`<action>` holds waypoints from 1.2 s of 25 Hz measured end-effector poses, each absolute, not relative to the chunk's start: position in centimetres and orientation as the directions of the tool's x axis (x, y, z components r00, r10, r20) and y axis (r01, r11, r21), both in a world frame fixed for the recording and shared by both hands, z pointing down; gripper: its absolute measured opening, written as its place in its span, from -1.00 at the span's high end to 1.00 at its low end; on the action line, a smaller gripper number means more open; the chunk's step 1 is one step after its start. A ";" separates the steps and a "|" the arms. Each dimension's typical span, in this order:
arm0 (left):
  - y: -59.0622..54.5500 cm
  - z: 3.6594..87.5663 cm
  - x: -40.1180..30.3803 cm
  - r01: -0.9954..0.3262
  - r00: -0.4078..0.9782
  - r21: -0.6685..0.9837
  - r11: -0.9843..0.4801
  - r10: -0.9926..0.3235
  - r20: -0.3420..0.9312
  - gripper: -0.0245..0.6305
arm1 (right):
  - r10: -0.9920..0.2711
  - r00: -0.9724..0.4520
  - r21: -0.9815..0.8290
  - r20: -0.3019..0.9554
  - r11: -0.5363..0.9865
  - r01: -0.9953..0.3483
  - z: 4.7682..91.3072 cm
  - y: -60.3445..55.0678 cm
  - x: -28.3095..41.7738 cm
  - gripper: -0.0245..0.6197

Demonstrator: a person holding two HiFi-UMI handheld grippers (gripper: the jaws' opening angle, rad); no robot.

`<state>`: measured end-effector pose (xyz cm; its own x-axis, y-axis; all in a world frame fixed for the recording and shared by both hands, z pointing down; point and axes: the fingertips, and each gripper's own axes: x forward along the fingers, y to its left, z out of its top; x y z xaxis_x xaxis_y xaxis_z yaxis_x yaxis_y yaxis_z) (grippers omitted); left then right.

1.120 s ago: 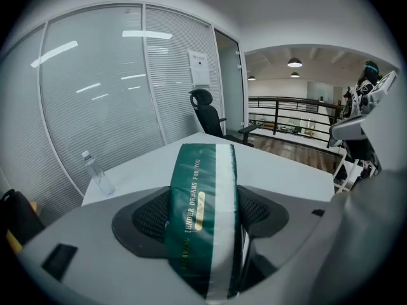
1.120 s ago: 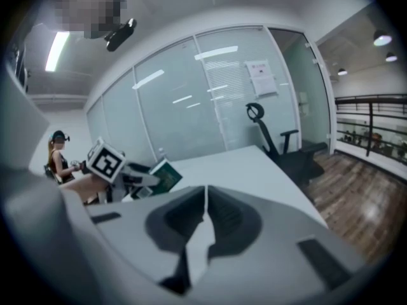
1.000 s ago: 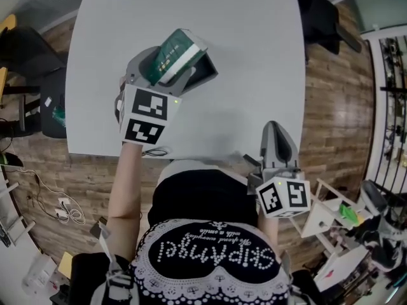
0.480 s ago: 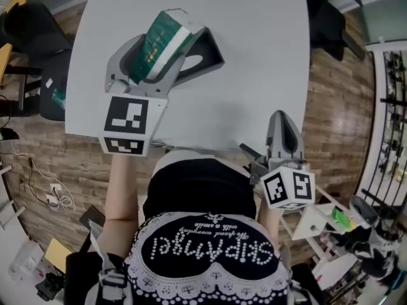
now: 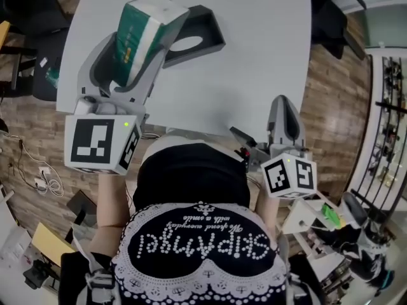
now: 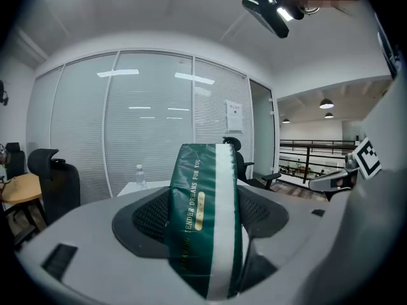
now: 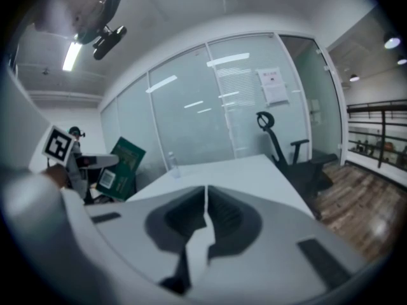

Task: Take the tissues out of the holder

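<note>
My left gripper (image 5: pixel 141 51) is raised well above the white table (image 5: pixel 254 56), shut on a green tissue pack with a white stripe (image 5: pixel 147 16). In the left gripper view the pack (image 6: pixel 198 234) stands upright, squeezed between the jaws of the left gripper (image 6: pixel 205 199). The dark grey holder (image 5: pixel 202 38) with its oval opening lies on the table just right of the pack, and nothing shows in that opening. Near the table's front edge my right gripper (image 5: pixel 283 105) has nothing in it. The right gripper view has its jaws (image 7: pixel 205 213) closed together, with the pack (image 7: pixel 124 170) at the far left.
Black office chairs stand at the table's far right (image 5: pixel 331 11) and far left (image 5: pixel 28 5). A water bottle (image 6: pixel 139 175) stands at the table's far end. A white rack (image 5: pixel 324 218) with small items sits on the wooden floor at my right.
My left gripper has lifted the tissue pack up and to the left, away from the holder, which stays on the table. The right gripper has hardly moved.
</note>
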<state>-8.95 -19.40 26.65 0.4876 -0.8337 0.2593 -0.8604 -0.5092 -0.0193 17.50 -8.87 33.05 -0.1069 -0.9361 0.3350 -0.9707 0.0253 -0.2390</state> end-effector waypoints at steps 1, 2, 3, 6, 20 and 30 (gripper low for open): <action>-19.1 26.7 -9.3 -0.864 0.484 -0.012 -0.503 -0.837 0.257 -0.11 | -0.936 -0.108 -0.237 0.335 0.028 -0.971 33.1 -8.9 17.5 0.81; -18.7 26.8 -9.8 -0.868 0.479 -0.003 -0.496 -0.840 0.254 -0.11 | -0.936 -0.110 -0.234 0.335 0.030 -0.972 33.1 -8.9 17.4 0.81; -18.4 26.8 -10.4 -0.873 0.472 0.005 -0.487 -0.845 0.250 -0.11 | -0.935 -0.112 -0.230 0.336 0.034 -0.973 33.1 -9.0 17.4 0.81; -17.5 26.7 -12.4 -0.893 0.440 0.018 -0.449 -0.867 0.235 -0.11 | -0.934 -0.122 -0.223 0.335 0.047 -0.974 33.0 -9.4 17.1 0.81; -13.1 27.2 -16.3 -0.938 0.346 0.073 -0.338 -0.914 0.212 -0.11 | -0.938 -0.143 -0.197 0.314 0.083 -0.977 31.7 -10.3 16.5 0.81; -11.4 28.6 -16.6 -0.938 0.345 0.067 -0.339 -0.906 0.245 -0.11 | -0.942 -0.136 -0.194 0.305 0.078 -0.978 31.4 -9.7 16.3 0.81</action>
